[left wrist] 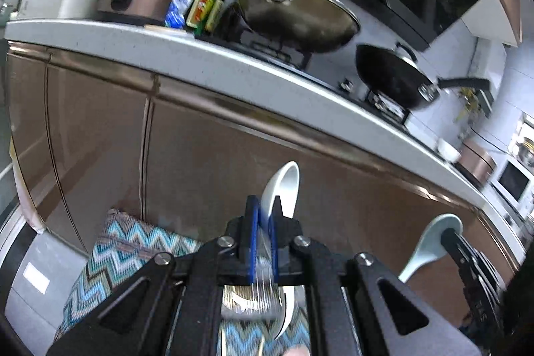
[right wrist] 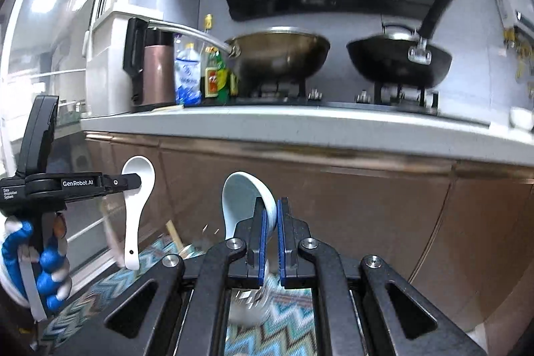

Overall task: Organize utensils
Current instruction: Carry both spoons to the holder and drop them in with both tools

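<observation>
My left gripper (left wrist: 265, 206) is shut on a white ceramic spoon (left wrist: 283, 186), bowl end pointing up, held in the air in front of the cabinet. It shows from the side in the right wrist view (right wrist: 138, 181) with its spoon (right wrist: 135, 216) hanging handle down. My right gripper (right wrist: 272, 209) is shut on a second white ceramic spoon (right wrist: 243, 199), bowl up. It also shows at the right of the left wrist view (left wrist: 447, 237), with its spoon (left wrist: 430, 242). Blurred white dishes lie below the fingers.
A zigzag-patterned cloth (left wrist: 126, 249) lies below both grippers. Brown cabinet doors (left wrist: 207, 155) stand ahead under a pale countertop (right wrist: 300, 122). On it are a steel wok (right wrist: 277, 55), a black wok (right wrist: 400, 59), a kettle (right wrist: 157, 72) and bottles (right wrist: 217, 75).
</observation>
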`<state>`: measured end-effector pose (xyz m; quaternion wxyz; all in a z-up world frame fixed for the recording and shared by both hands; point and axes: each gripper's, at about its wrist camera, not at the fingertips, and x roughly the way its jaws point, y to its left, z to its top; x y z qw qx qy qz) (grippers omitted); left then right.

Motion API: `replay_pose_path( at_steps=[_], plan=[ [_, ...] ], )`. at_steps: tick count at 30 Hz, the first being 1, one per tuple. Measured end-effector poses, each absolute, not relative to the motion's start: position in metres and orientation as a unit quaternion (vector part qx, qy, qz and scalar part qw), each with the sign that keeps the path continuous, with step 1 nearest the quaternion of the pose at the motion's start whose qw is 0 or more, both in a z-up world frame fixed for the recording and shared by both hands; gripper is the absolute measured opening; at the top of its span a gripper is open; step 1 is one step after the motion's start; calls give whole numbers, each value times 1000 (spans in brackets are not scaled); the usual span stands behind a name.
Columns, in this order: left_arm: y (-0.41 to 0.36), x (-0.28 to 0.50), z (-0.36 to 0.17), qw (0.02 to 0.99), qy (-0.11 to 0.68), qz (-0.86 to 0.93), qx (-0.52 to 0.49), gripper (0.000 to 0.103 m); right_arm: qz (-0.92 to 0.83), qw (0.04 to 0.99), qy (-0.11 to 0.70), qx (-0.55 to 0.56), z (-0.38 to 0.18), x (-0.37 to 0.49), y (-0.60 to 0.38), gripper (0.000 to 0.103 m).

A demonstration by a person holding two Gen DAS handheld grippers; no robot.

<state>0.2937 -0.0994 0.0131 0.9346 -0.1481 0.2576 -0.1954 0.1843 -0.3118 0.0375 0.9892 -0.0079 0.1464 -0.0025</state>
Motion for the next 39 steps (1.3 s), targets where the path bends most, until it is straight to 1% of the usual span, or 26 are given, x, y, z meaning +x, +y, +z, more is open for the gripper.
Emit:
replay_pose_path(
  at_steps=[4, 7, 12, 16, 21, 28, 30, 33, 35, 39],
  plan=[
    [-113, 306, 1, 954, 209, -158, -144, 6, -32, 991, 124, -25, 30, 207, -298, 6],
    [-126, 314, -18, 962, 190, -137, -137, 6, -55, 990, 119, -51, 13, 223, -287, 6],
    [-139, 324, -47, 967, 181, -126, -129, 6, -86, 985, 118, -88, -14, 238, -275, 6],
    [-143, 329, -63, 969, 177, -115, -126, 6, -100, 982, 116, -114, -24, 242, -271, 6],
    [-147, 329, -78, 975, 170, -98, -109, 6, -102, 980, 132, -111, -37, 248, -277, 6],
    [-140, 317, -85, 978, 156, -92, -102, 7, -93, 980, 145, -105, -46, 242, -277, 7],
    [-136, 311, -83, 977, 159, -93, -104, 7, -88, 980, 147, -101, -45, 238, -277, 11],
    [-134, 304, -80, 978, 159, -94, -97, 8, -83, 981, 153, -89, -43, 230, -279, 13],
    [-135, 304, -80, 976, 171, -98, -93, 9, -79, 980, 165, -83, -44, 229, -279, 14],
    [-139, 302, -79, 978, 171, -98, -73, 9, -75, 976, 191, -68, -50, 232, -282, 14]
  ],
)
